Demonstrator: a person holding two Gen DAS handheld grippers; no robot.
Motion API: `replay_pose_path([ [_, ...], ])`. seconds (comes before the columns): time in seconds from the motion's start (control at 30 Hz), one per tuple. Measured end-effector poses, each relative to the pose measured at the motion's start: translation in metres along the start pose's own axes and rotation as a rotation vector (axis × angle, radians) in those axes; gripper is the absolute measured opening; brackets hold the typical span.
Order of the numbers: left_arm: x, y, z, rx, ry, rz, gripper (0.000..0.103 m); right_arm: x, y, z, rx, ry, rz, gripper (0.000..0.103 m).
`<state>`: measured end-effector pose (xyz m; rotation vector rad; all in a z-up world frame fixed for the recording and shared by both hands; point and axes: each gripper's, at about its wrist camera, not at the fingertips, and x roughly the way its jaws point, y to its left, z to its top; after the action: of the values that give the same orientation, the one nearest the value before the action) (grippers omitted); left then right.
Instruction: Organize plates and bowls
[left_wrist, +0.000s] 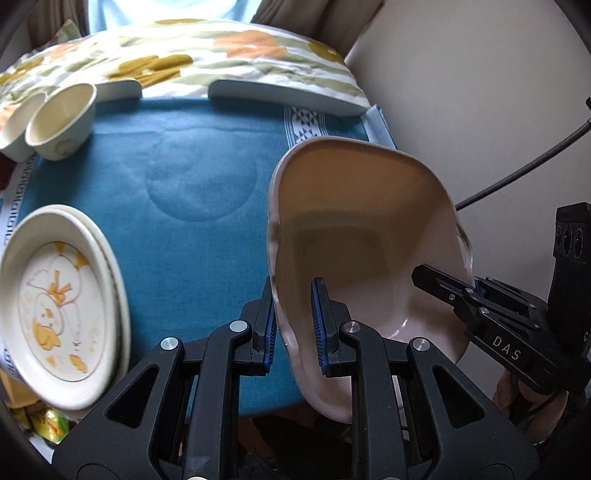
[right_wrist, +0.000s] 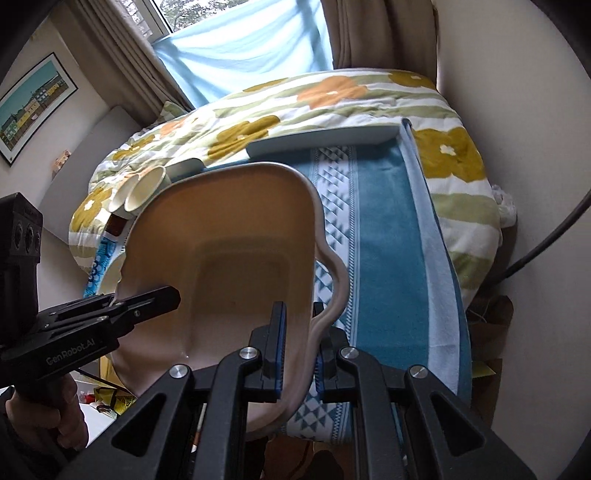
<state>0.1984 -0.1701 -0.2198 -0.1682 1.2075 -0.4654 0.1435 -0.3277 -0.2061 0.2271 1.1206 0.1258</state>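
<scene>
A large beige rectangular dish (left_wrist: 351, 221) with a wavy rim hangs above the blue cloth (left_wrist: 184, 206), carried between both grippers. In the left wrist view my left gripper (left_wrist: 293, 326) is shut on the dish's left rim, one blue pad on each side of the wall. My right gripper (left_wrist: 463, 291) clamps the opposite rim at the right. The right wrist view shows the same dish (right_wrist: 229, 240): my right gripper (right_wrist: 300, 352) is shut on its curved right edge, and the left gripper (right_wrist: 162, 295) bites the left rim.
Stacked oval plates (left_wrist: 62, 306) with a yellow drawing lie at the cloth's left. Two cream cups (left_wrist: 59, 122) stand at the far left. A flat white tray (left_wrist: 288, 96) lies along the cloth's far edge against a floral duvet (left_wrist: 184, 48). A wall is close on the right.
</scene>
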Motion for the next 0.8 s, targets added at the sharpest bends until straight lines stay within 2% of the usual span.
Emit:
replay_pose_path([
  [0.17,0.038,-0.007,-0.003,-0.003,0.059,0.010,0.015,0.023,-0.028,-0.006,0.027,0.028,0.002,0.012],
  [0.33,0.056,-0.003,-0.006,-0.009,0.064,0.014,0.015,0.035,-0.039,-0.011,0.021,0.036,0.006,0.012],
  [0.43,0.062,-0.004,-0.006,0.004,0.065,0.029,0.015,0.041,-0.044,-0.013,0.027,0.040,0.011,0.012],
  [0.47,0.060,-0.006,-0.011,0.017,0.034,0.066,0.015,0.043,-0.045,-0.013,0.030,0.043,0.014,0.012],
  [0.8,0.072,-0.007,-0.011,0.048,0.053,0.120,0.015,0.054,-0.052,-0.017,0.058,0.062,0.038,0.012],
])
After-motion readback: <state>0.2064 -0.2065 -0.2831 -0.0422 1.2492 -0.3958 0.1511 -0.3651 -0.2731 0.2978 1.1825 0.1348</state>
